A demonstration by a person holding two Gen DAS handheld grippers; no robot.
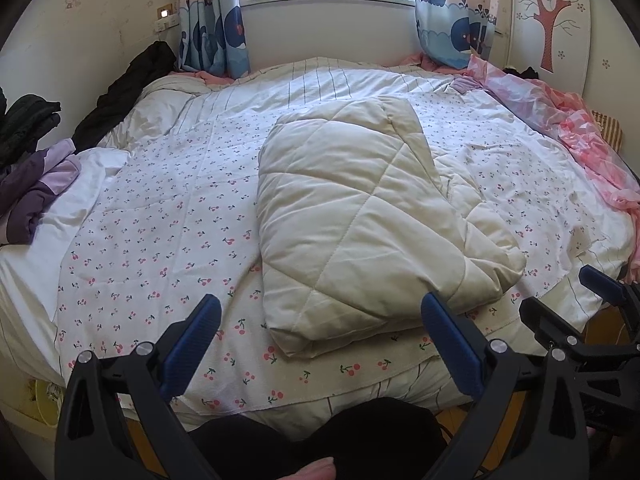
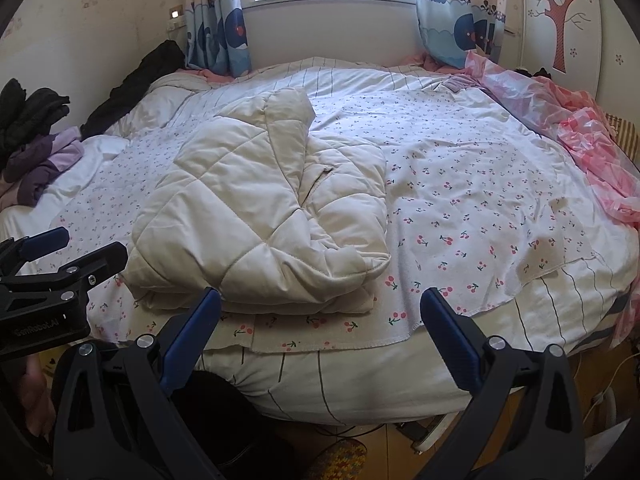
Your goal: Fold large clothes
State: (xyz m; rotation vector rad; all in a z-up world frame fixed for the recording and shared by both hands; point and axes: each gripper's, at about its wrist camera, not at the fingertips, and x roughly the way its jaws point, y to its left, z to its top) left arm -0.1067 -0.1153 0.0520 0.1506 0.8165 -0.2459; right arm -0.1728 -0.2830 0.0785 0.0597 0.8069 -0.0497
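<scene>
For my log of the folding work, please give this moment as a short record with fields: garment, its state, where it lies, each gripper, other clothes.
garment: cream quilted jacket
state: folded into a compact bundle
place: on the cherry-print sheet, near the front edge of the bed
left gripper: open, empty, apart from the jacket
right gripper: open, empty, apart from the jacket
other clothes: purple garment and dark clothes at the bed's left side
</scene>
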